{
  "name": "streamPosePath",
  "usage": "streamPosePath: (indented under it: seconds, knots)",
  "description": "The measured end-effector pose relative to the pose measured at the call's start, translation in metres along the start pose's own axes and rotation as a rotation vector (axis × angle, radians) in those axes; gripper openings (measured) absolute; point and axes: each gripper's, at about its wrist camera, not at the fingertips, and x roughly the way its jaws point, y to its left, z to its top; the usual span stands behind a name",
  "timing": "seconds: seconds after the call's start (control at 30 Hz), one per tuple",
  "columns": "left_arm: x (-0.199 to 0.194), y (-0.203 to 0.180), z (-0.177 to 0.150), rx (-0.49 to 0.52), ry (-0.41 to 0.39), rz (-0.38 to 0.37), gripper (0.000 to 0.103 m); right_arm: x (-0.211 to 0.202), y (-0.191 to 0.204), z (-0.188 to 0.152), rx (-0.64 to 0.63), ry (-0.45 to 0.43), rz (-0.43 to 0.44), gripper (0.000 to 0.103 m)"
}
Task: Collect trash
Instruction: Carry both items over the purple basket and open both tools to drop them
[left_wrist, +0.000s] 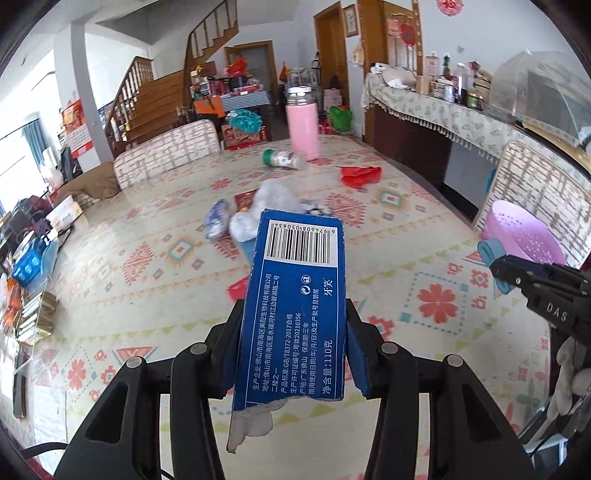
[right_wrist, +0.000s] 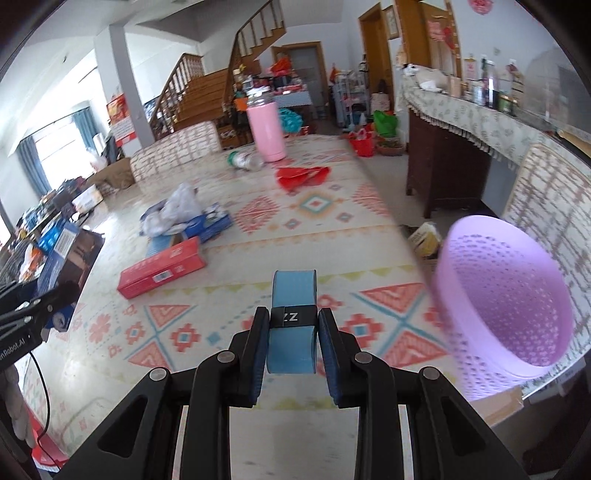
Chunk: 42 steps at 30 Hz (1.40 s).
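My left gripper (left_wrist: 291, 354) squeezes a blue box (left_wrist: 295, 306) mid-frame. My right gripper (right_wrist: 291, 343) squeezes a blue roll (right_wrist: 293, 314), basket (right_wrist: 506, 295) at right.

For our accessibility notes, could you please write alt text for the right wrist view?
The right tool grips a light blue roll banded in black, raised over a patterned tablecloth. A purple perforated basket sits at the right; a red box, crumpled plastic bags, a toppled bottle and a pink tumbler lie beyond.
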Motion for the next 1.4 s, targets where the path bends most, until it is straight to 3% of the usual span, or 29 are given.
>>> streamPosePath:
  seconds: [0.17, 0.37, 0.63, 0.9, 1.03, 1.17, 1.27, 1.4]
  knots:
    - [0.004, -0.025, 0.006, 0.034, 0.011, -0.048, 0.047, -0.011, -0.028, 0.0, 0.031, -0.021, -0.028, 0.029]
    - [0.017, -0.066, 0.028, 0.059, 0.043, -0.183, 0.047, -0.025, -0.07, 0.006, 0.078, -0.056, -0.069, 0.029]
    - [0.052, -0.158, 0.077, 0.092, 0.089, -0.41, 0.047, -0.045, -0.151, 0.013, 0.169, -0.094, -0.167, 0.029]
    - [0.082, -0.244, 0.114, 0.139, 0.132, -0.562, 0.047, -0.041, -0.228, 0.017, 0.276, -0.08, -0.213, 0.029]
    - [0.092, -0.269, 0.125, 0.163, 0.116, -0.598, 0.048, -0.032, -0.249, 0.018, 0.308, -0.071, -0.21, 0.029]
    - [0.098, -0.272, 0.131, 0.155, 0.113, -0.601, 0.069, -0.026, -0.259, 0.02, 0.327, -0.085, -0.205, 0.034]
    - [0.097, -0.262, 0.128, 0.148, 0.117, -0.592, 0.069, -0.024, -0.261, 0.021, 0.351, -0.093, -0.187, 0.05]
    - [0.087, -0.235, 0.116, 0.171, 0.092, -0.52, 0.069, -0.024, -0.253, 0.022, 0.34, -0.096, -0.174, 0.052]
